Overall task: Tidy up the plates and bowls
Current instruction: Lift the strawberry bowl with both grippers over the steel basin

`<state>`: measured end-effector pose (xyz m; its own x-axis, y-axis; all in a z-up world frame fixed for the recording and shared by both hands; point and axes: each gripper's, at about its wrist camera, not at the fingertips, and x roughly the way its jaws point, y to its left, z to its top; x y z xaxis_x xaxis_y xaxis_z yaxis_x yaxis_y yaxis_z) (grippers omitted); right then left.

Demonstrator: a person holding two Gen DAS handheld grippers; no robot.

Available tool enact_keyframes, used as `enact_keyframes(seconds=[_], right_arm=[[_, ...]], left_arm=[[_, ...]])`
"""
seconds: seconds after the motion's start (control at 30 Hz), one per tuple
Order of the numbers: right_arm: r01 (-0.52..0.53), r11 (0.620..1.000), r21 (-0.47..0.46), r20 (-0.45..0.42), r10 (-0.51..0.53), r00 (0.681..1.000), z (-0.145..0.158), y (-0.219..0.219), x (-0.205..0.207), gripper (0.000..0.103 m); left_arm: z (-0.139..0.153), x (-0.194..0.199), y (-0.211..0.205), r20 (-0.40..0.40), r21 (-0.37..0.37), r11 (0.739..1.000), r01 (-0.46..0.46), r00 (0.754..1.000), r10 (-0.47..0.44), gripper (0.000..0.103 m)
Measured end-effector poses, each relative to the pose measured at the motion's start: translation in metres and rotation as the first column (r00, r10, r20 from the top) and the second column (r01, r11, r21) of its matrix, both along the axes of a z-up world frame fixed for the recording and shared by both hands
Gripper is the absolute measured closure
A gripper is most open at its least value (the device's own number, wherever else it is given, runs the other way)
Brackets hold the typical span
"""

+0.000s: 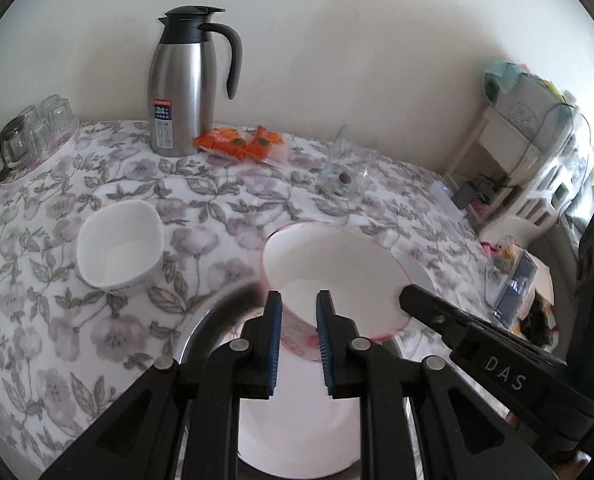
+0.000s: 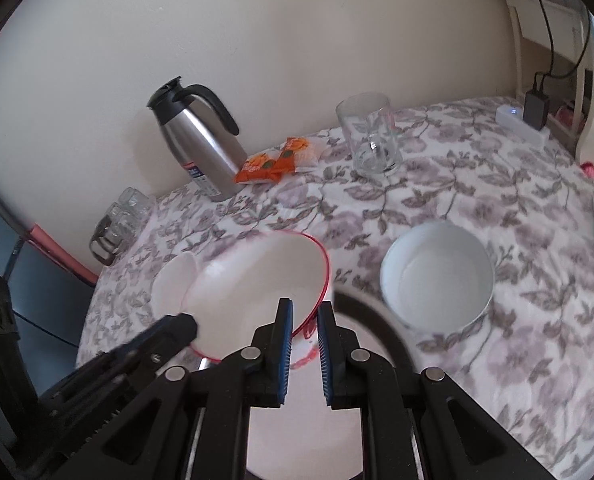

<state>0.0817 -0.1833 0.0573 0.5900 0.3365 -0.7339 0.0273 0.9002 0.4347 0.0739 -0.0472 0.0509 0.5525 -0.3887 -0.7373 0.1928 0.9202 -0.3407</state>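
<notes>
You are gripping the red-rimmed bowl [image 1: 333,276] with both tongs. Your left tongs [image 1: 299,300] are pinching its near rim, one pad inside and one outside; your right tongs [image 2: 305,312] are pinching the opposite rim the same way, pads narrow around the wall. The bowl is tilting in the air, with a white plate [image 1: 297,440] lying directly below your tongs on a steel tray [image 1: 201,332]. In the left view, your right tongs [image 1: 421,304] are reaching in from the right side of the bowl; in the right view, your left tongs [image 2: 177,328] are coming in from the left.

Left of your left tongs, a square white bowl [image 1: 121,248] is sitting on the floral cloth [image 1: 217,208]. Right of your right tongs, a round white bowl [image 2: 437,276] is resting apart from the held one.

Farther ahead, orange packets [image 1: 241,144] are lying beside a steel jug [image 1: 185,84] by the wall, and a glass mug [image 2: 373,136] is standing right of them. Far left, clear glasses [image 1: 37,128] are clustering at the table edge.
</notes>
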Motion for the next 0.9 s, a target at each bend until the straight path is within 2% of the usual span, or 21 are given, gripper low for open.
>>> enact_keyframes(seconds=[0.03,0.13,0.17,0.2,0.23,0.3,0.37,0.5,0.63,0.73,0.9], right_arm=[[-0.027,0.999,0.02,0.013,0.026,1.0,0.001,0.006,-0.004,0.1],[-0.044,0.999,-0.028,0.049,0.045,0.998,0.007,0.017,-0.02,0.1],[-0.07,0.995,-0.077,0.055,0.074,0.996,0.006,0.023,-0.024,0.101],[-0.059,0.986,-0.159,0.046,0.067,0.997,0.001,0.024,-0.026,0.101],[-0.048,0.988,-0.144,0.037,0.054,0.998,-0.006,0.018,-0.027,0.101],[-0.017,0.995,-0.101,-0.006,0.017,1.0,-0.023,0.005,-0.028,0.101],[-0.011,0.994,-0.108,-0.011,0.01,1.0,-0.034,-0.002,-0.031,0.101],[-0.004,0.997,-0.077,-0.03,0.002,1.0,-0.055,-0.017,-0.036,0.1],[0.012,1.0,-0.025,-0.02,-0.013,1.0,-0.055,-0.022,-0.043,0.1],[0.02,0.998,-0.067,-0.004,-0.021,1.0,-0.046,-0.015,-0.042,0.1],[0.042,0.999,-0.03,-0.012,-0.042,0.999,-0.042,-0.009,-0.037,0.1]], left_arm=[[-0.001,-0.003,-0.002,-0.018,-0.061,0.998,0.033,0.999,-0.034,0.103],[-0.005,-0.013,0.002,-0.039,0.014,0.999,-0.033,0.999,0.034,0.103],[-0.011,-0.013,0.01,-0.07,-0.001,0.999,-0.045,0.997,0.044,0.103],[-0.018,-0.01,0.019,-0.106,-0.055,0.997,-0.051,0.993,0.045,0.103],[-0.023,-0.008,0.024,-0.131,-0.069,0.995,-0.069,0.99,0.059,0.103],[-0.04,-0.004,0.034,-0.183,-0.044,0.993,-0.105,0.978,0.095,0.103],[-0.05,0.0,0.039,-0.223,-0.057,0.99,-0.126,0.968,0.11,0.103],[-0.061,0.001,0.039,-0.27,-0.067,0.989,-0.131,0.957,0.108,0.103],[-0.059,0.002,0.036,-0.27,-0.084,0.986,-0.141,0.956,0.114,0.102],[-0.062,0.004,0.033,-0.288,-0.088,0.985,-0.149,0.95,0.118,0.101],[-0.067,0.007,0.034,-0.302,-0.073,0.984,-0.16,0.944,0.132,0.1]])
